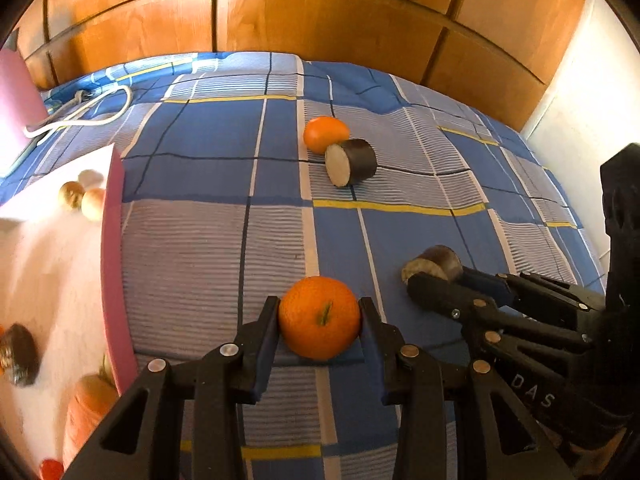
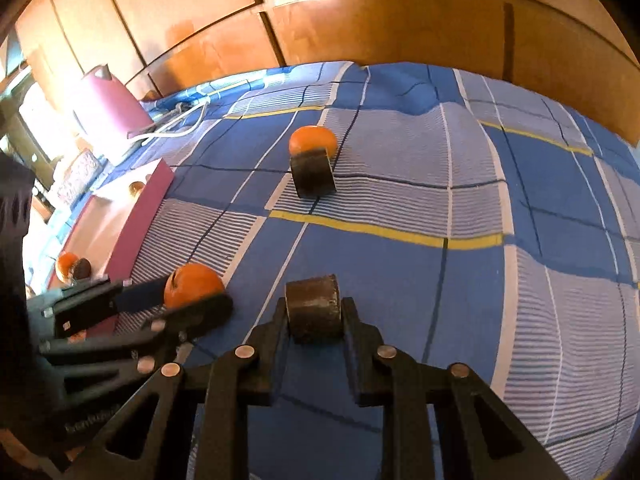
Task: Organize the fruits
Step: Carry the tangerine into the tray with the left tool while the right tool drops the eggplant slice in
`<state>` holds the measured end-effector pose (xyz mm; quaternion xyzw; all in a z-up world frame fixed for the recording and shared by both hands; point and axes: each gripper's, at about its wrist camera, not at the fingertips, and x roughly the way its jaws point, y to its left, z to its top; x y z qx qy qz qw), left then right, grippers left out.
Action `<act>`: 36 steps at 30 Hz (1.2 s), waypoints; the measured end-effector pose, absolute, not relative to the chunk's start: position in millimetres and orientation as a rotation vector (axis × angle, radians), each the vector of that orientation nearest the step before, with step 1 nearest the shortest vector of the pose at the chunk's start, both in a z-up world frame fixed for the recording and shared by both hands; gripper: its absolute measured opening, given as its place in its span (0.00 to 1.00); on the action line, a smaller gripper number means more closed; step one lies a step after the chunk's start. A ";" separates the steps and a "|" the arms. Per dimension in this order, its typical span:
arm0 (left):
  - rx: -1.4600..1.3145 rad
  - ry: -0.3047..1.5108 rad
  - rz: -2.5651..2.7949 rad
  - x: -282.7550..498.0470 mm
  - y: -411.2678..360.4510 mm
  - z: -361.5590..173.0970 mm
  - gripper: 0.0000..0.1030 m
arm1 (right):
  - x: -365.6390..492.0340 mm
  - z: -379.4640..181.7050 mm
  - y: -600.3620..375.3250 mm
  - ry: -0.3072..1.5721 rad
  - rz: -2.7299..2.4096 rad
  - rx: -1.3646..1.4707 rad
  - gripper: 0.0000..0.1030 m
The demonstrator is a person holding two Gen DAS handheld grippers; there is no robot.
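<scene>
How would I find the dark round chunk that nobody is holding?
Look at the blue checked bedspread and go toward the wooden cupboards. There a loose orange sits, and the dark chunk lies on its side touching it. Unlike the other dark chunk in the right gripper, no gripper is near it.

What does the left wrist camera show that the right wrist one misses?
Left only: the pale cut face of the far dark piece, a carrot in the pink box. Right only: a pink kettle. Both: left gripper shut on an orange, right gripper shut on a dark piece, a far orange.
</scene>
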<state>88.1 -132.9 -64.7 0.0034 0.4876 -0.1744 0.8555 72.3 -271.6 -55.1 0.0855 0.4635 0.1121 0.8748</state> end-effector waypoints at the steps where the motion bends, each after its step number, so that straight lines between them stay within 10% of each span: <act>1: -0.001 1.028 -0.365 85.5 -131.6 -64.8 0.38 | 69.9 -54.5 -270.8 0.968 0.227 0.174 0.23; 36: 0.065 0.811 -0.358 23.2 -117.6 -2.4 0.37 | 34.4 -54.3 -255.8 0.943 0.142 0.078 0.22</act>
